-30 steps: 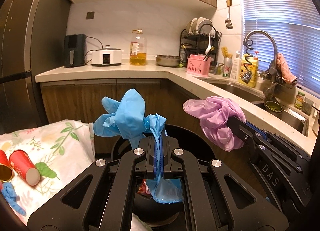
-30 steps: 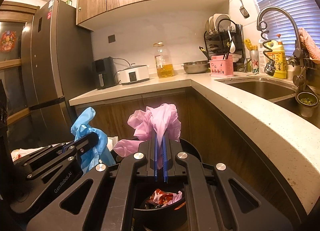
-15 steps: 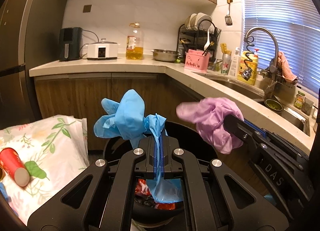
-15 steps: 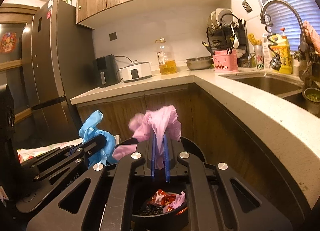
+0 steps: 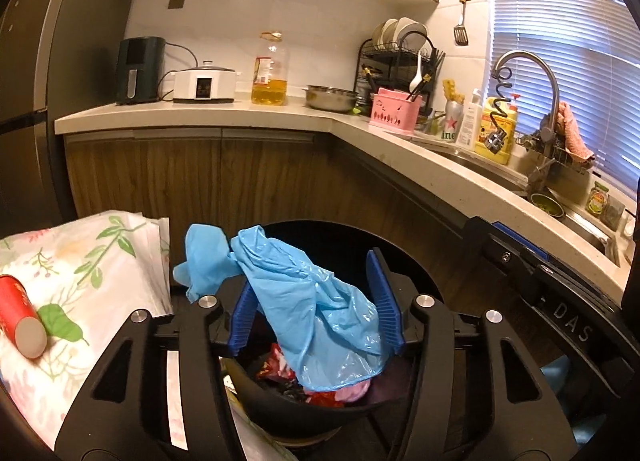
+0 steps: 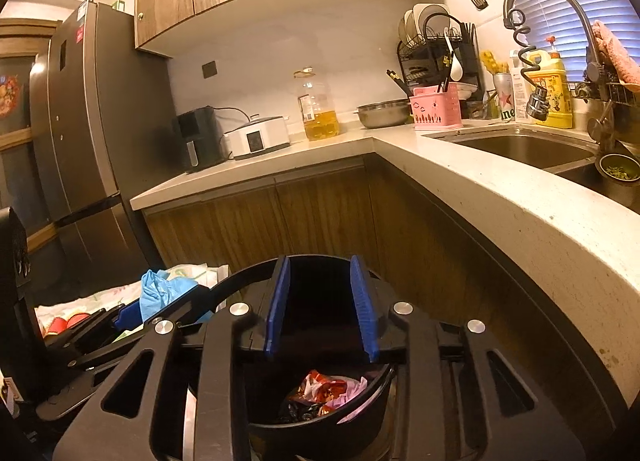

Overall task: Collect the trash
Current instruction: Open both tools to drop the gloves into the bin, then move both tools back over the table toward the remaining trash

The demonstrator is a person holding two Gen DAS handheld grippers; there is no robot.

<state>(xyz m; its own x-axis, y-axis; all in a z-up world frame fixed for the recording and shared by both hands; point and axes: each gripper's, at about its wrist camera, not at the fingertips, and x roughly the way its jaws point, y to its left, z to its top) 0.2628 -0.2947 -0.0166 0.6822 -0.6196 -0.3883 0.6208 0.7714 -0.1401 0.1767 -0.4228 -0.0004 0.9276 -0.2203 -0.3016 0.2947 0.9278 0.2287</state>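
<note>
Legible writing: "DAS" on the right gripper [image 5: 568, 313] body; a partial "ine" on the red-star can [image 5: 451, 126] by the sink.

Left gripper [image 5: 316, 301]: jaws opening, the blue glove [image 5: 304, 293] lying loose between them above the black trash bin [image 5: 304, 417], long axis running upper left to lower right, wide end lowest.

Right gripper: jaws opening, nothing between them. A pink glove [image 6: 352, 391] lies in the bin.

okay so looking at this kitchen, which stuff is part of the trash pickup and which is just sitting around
Part of the job:
blue glove
black bin
wrappers in the bin
red cup

Just sitting around:
oil bottle
pink utensil caddy
dish rack
steel bowl
</note>
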